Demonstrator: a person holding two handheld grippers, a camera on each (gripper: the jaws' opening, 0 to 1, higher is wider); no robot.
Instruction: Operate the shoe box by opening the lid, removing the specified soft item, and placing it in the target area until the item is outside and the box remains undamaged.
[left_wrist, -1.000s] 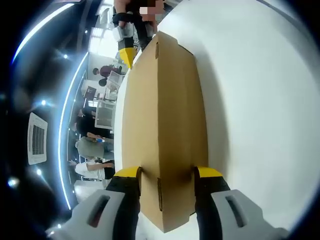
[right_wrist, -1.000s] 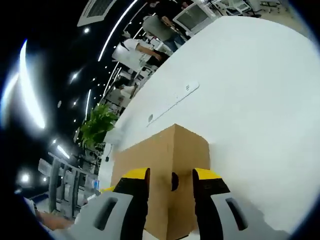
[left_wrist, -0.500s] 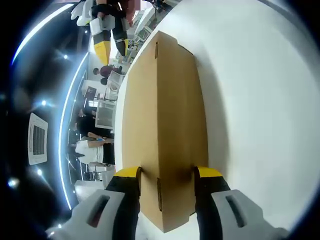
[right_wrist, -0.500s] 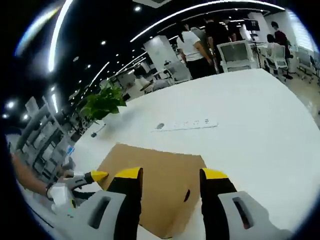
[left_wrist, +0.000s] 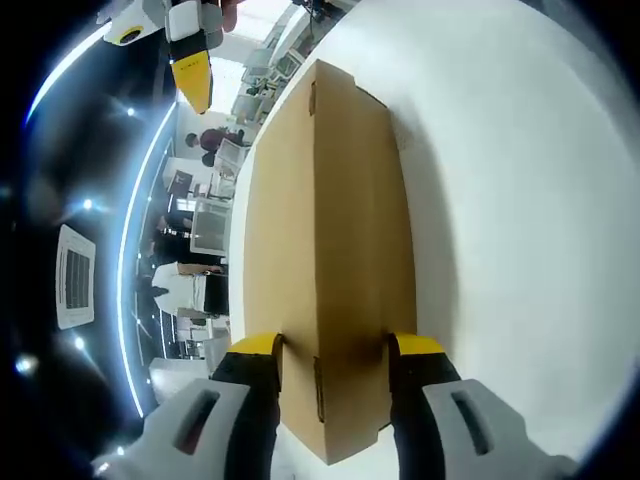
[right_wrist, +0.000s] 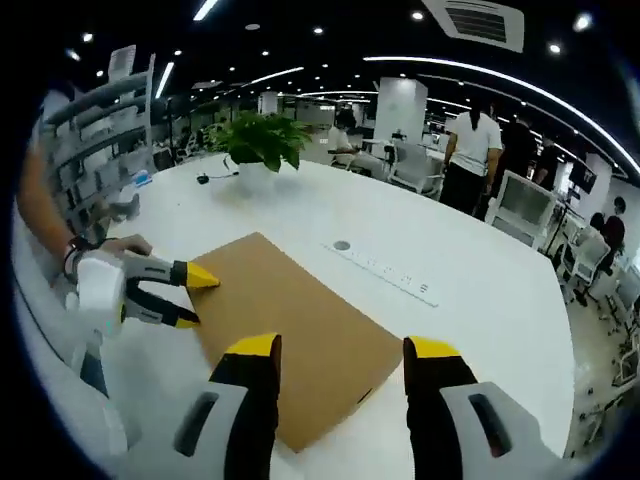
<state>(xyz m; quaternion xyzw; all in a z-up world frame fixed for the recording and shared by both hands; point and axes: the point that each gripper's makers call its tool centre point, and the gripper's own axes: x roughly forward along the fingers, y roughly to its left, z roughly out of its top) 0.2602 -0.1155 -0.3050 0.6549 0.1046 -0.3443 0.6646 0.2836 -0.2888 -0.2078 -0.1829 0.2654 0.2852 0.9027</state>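
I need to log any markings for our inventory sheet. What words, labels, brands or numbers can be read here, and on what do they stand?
None can be read.
The shoe box shows plain brown cardboard on every visible face, with no print or sticker.
The yellow tip of the right tool in the left gripper view bears a faint dark mark, too small and blurred to read.

the closed shoe box (left_wrist: 330, 250) hides whatever lies inside it.
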